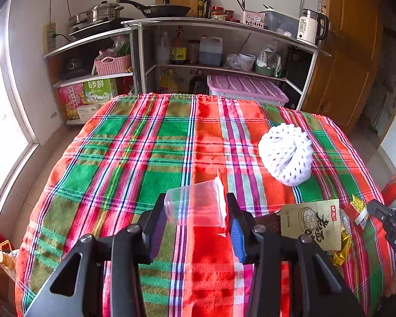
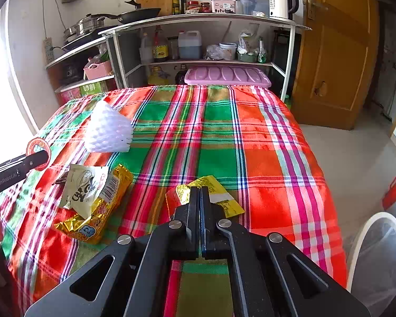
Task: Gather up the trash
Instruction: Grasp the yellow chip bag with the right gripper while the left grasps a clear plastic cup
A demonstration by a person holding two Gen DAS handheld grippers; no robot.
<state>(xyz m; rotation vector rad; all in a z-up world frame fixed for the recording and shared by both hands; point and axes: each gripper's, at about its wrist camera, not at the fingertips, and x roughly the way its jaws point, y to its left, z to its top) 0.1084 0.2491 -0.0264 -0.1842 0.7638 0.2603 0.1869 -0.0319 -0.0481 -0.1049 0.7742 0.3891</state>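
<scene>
On plaid cloth (image 1: pixel 145 145), left claw (image 1: pixel 195 219) grips clear cup (image 1: pixel 195 206); right claw (image 2: pixel 200 195) clamps yellow wrapper (image 2: pixel 224 198).

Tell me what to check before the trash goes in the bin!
1. Right gripper has its trash: ok. Its jaws are shut on the yellow wrapper.
2. Left gripper has its trash: ok. The clear plastic cup sits sideways between its jaws.
3. Cup held firmly enough: cannot tell; the jaws only touch its ends.
4. Bin within sight: ok. The white bin with a clear liner stands on the floor, right of the table.
5. Table finished: not ok. The white foam net, tan packet and gold snack bag remain on the plaid cloth.
</scene>
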